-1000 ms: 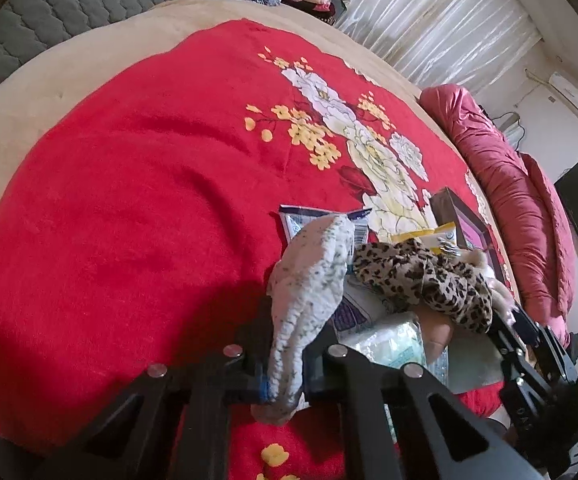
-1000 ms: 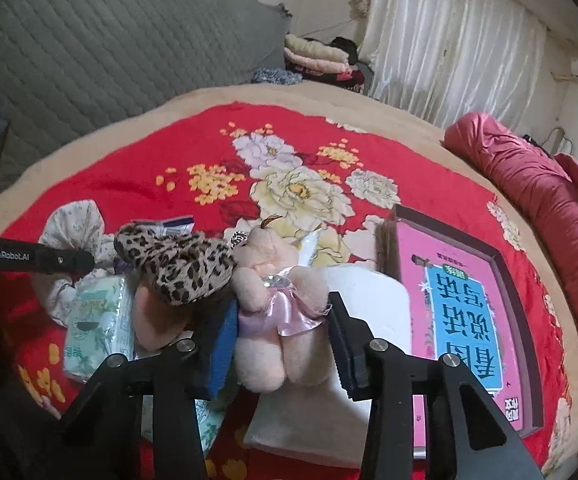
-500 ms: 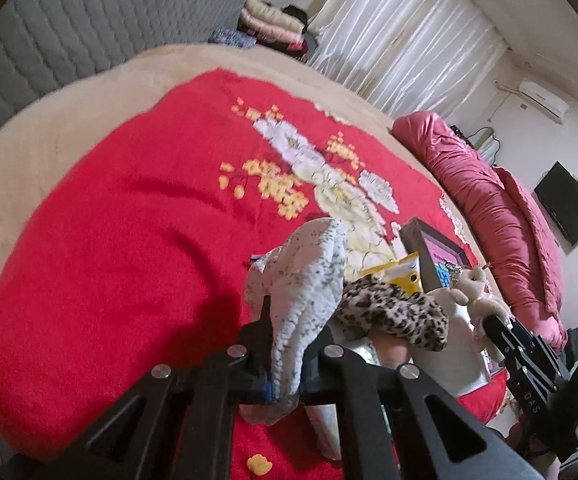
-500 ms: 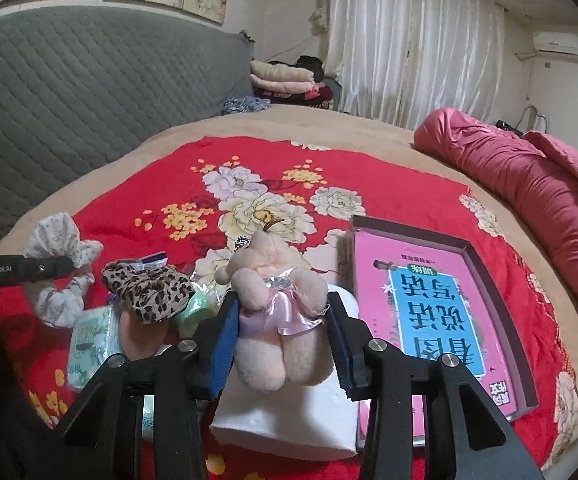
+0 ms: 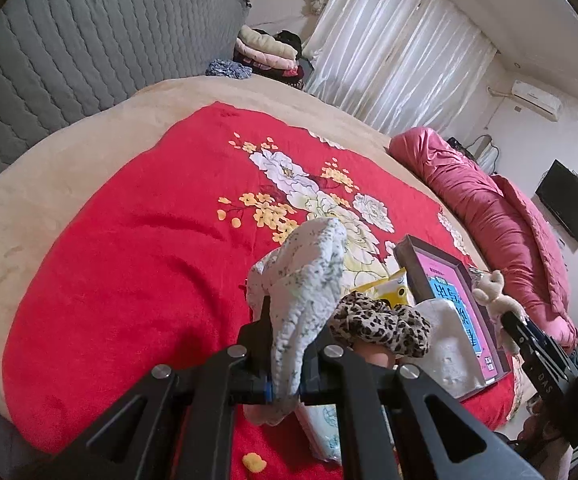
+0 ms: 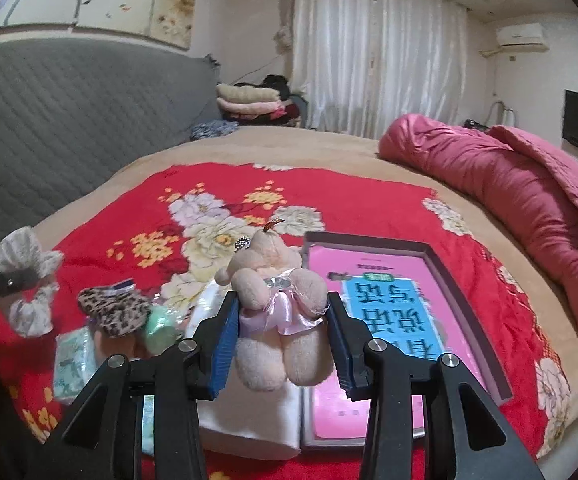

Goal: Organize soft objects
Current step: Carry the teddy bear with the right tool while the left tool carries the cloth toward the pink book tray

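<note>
Red blanket (image 5: pixel 129 280) with white and yellow flowers; white scrunchie (image 5: pixel 309 280) speckled grey-green; leopard-print scrunchie (image 5: pixel 381 326) in tan and black; beige teddy (image 6: pixel 277 300) with pink ribbon; pink-and-blue book (image 6: pixel 385 304); blue gripper pads (image 6: pixel 225 344).

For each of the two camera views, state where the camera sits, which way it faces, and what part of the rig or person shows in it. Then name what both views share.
Left wrist: sits on the left gripper, facing along its fingers over the red floral blanket; fingers shut on the white scrunchie; the right gripper shows at the right edge.
Right wrist: sits on the right gripper, facing the curtains; fingers shut on the plush bear; the left gripper shows at the left edge.
Shared: both soft items, leopard scrunchie, pink book, pink quilt.
</note>
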`<action>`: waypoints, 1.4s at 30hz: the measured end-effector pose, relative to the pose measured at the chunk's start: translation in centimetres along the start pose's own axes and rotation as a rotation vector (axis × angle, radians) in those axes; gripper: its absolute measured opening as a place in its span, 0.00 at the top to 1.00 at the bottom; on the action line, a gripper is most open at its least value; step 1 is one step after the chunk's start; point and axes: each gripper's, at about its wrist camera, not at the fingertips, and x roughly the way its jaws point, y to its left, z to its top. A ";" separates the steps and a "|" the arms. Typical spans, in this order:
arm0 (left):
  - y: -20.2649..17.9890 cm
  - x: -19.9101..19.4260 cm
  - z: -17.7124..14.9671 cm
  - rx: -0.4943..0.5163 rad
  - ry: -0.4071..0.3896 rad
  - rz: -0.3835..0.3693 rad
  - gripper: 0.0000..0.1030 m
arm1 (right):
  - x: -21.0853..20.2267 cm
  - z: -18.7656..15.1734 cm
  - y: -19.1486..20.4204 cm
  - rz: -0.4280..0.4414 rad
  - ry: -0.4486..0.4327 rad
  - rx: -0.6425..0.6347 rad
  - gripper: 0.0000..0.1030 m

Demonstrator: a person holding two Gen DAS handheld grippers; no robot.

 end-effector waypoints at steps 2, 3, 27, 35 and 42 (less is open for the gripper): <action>-0.4 -0.4 -0.2 -0.002 -0.004 0.005 0.92 | -0.1 0.0 -0.9 -0.021 -0.001 0.031 0.58; -0.6 -0.5 -0.2 0.000 -0.006 0.007 0.92 | -0.1 0.0 -1.4 -0.031 -0.001 0.045 0.58; -22.5 1.2 -2.2 0.255 0.075 -0.234 0.92 | -1.9 -0.8 -11.7 -0.302 -0.055 0.239 0.58; -28.4 5.9 -4.6 0.369 0.167 -0.237 0.92 | -1.6 -1.9 -15.0 -0.316 -0.018 0.361 0.58; -31.8 11.7 -7.0 0.454 0.262 -0.178 0.92 | -1.2 -2.4 -16.0 -0.317 0.008 0.382 0.58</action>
